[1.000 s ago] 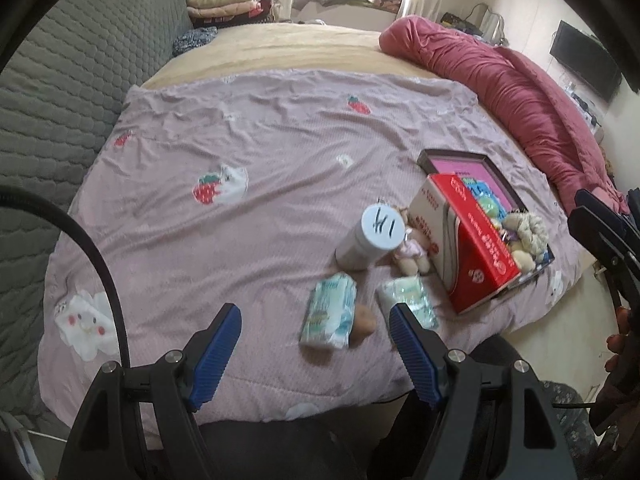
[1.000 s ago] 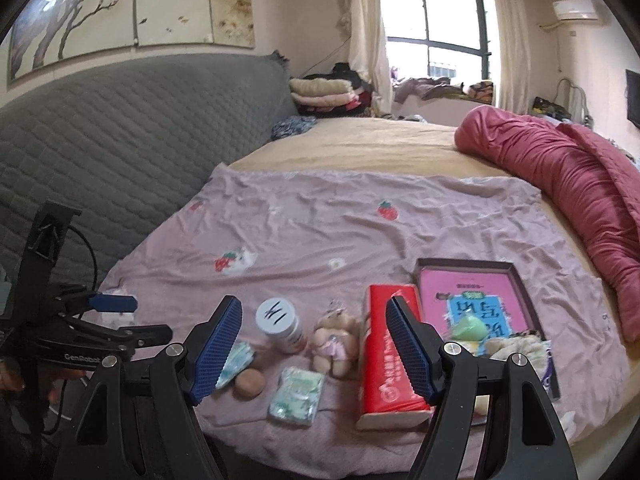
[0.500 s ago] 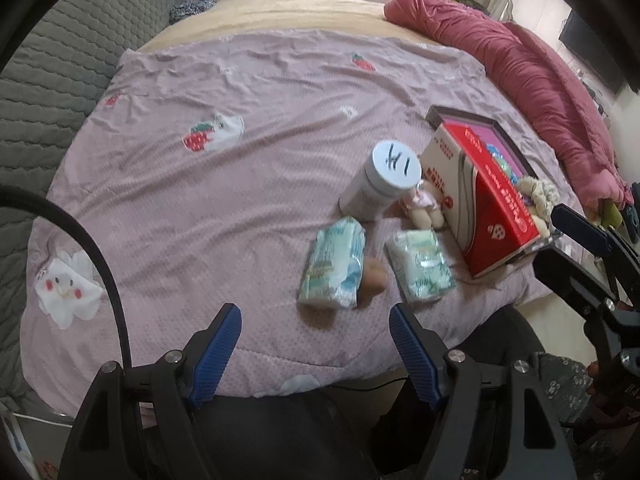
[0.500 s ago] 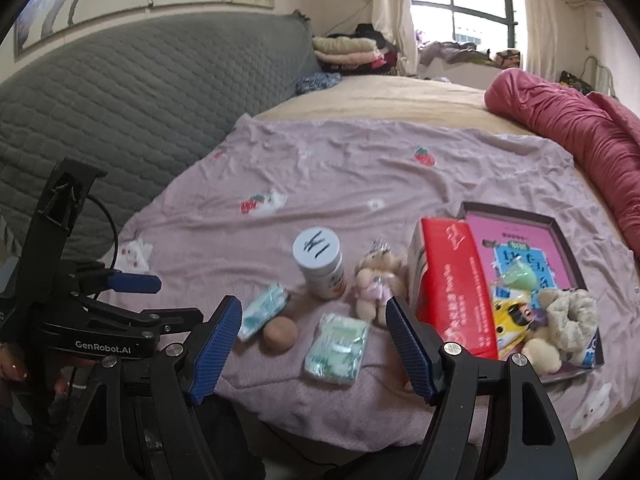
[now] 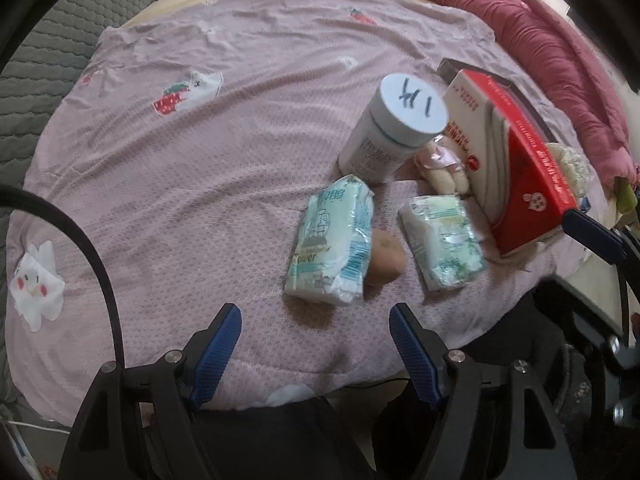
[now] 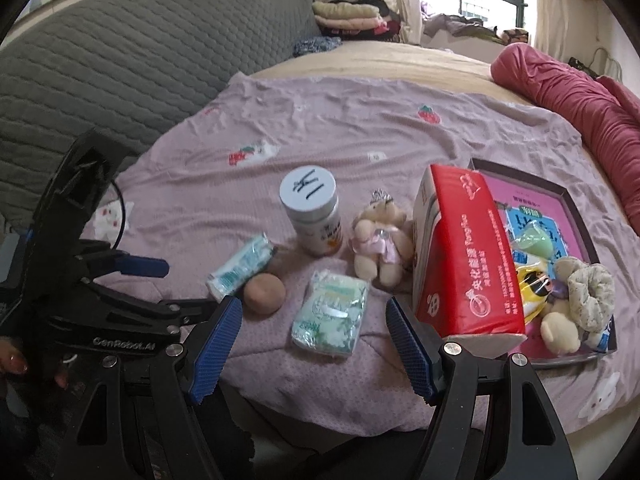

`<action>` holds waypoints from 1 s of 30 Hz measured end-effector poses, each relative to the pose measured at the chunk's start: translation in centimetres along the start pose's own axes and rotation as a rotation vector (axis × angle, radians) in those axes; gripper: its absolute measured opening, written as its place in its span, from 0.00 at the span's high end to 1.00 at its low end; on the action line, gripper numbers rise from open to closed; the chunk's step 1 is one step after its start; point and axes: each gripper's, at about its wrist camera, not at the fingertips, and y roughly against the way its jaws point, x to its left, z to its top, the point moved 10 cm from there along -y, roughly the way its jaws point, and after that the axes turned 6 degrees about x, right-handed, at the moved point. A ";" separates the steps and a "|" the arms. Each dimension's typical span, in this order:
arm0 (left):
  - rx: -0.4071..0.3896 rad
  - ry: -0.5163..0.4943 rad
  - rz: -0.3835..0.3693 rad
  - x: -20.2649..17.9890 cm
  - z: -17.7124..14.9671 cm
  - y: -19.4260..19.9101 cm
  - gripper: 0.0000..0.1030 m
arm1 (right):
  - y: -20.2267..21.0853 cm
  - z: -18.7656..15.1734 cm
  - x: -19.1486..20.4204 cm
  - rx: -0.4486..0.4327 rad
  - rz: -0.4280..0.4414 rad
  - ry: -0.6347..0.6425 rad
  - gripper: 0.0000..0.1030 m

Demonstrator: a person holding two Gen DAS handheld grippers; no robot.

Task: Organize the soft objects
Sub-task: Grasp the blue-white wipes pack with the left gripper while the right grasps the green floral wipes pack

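Both tongs are over the near edge of the bed (image 6: 360,128) now, and the risk is plain: the soft things lie packed tight. The left tissue pack (image 5: 332,240) lies touching a small brown ball (image 5: 386,256), with the white bottle (image 5: 394,128) standing just behind it, so a grab that comes in a little off could roll the ball off the bed's edge or tip the bottle over. The second tissue pack (image 6: 330,314) sits close to the little teddy bear (image 6: 380,240) and the red tissue box (image 6: 464,256), which leans against the tray (image 6: 580,216); a nudge there could topple the box onto the soft toys already in the tray. The packs are slick plastic and squashy, so a shallow pinch would likely slip. The left tongs (image 5: 316,356) stand wide open with nothing between the blue pads, hanging just short of the left pack and touching nothing. The right tongs (image 6: 314,354) are likewise wide apart and empty, framing the second pack from the near side without contact. Nothing is gripped yet.
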 end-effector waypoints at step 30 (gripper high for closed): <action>0.022 0.107 -0.069 3.3 3.5 -4.2 0.26 | -8.5 -2.1 -1.6 0.161 -0.106 -0.034 0.27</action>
